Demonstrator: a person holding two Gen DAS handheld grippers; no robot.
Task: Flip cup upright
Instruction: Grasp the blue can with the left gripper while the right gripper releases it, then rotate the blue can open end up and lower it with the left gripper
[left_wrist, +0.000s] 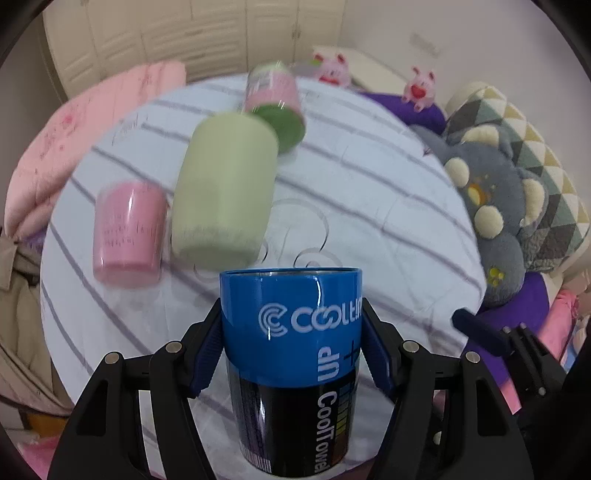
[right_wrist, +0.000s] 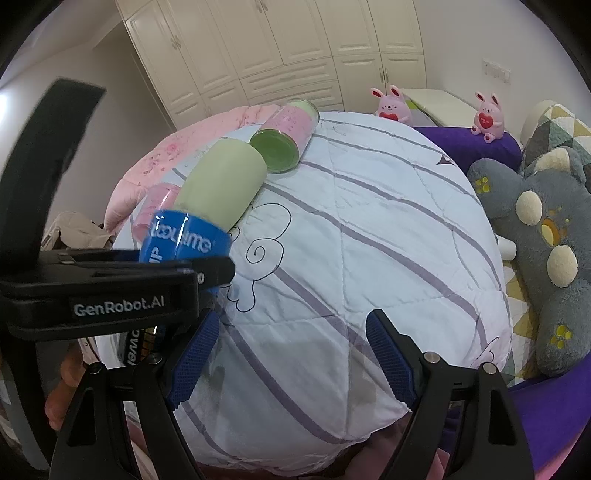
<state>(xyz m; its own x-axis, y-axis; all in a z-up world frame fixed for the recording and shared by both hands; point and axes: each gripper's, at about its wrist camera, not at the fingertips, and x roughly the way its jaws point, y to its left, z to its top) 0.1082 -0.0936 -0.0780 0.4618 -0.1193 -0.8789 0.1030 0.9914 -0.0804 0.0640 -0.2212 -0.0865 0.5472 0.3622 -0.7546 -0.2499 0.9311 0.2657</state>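
1. Left wrist view is showing the left gripper (left_wrist: 291, 343) clamping its blue fingers (left_wrist: 207, 354) on both sides of the blue-and-black printed cylindrical cup (left_wrist: 291, 354), which is looking lifted off the white quilt with purple stripes (left_wrist: 369, 221), rim pointing away from the camera.
2. Right gripper (right_wrist: 291, 354) is hanging over the quilt with fingers spread wide, holding nothing.
3. Nearby, a pale green matte cup (left_wrist: 225, 192), a small pink cup (left_wrist: 127, 236) and a pink glass jar with green inside (left_wrist: 277, 107) are all lying on their sides, close together.
4. What I'm worrying about: that quilt is soft and lumpy, so I'm guessing the cup could tip right over once it's released if the base isn't sitting flat.
5. Glossy wrap could also be slipping in the fingers mid-turn, or the cup could knock the green one, just ahead of it.
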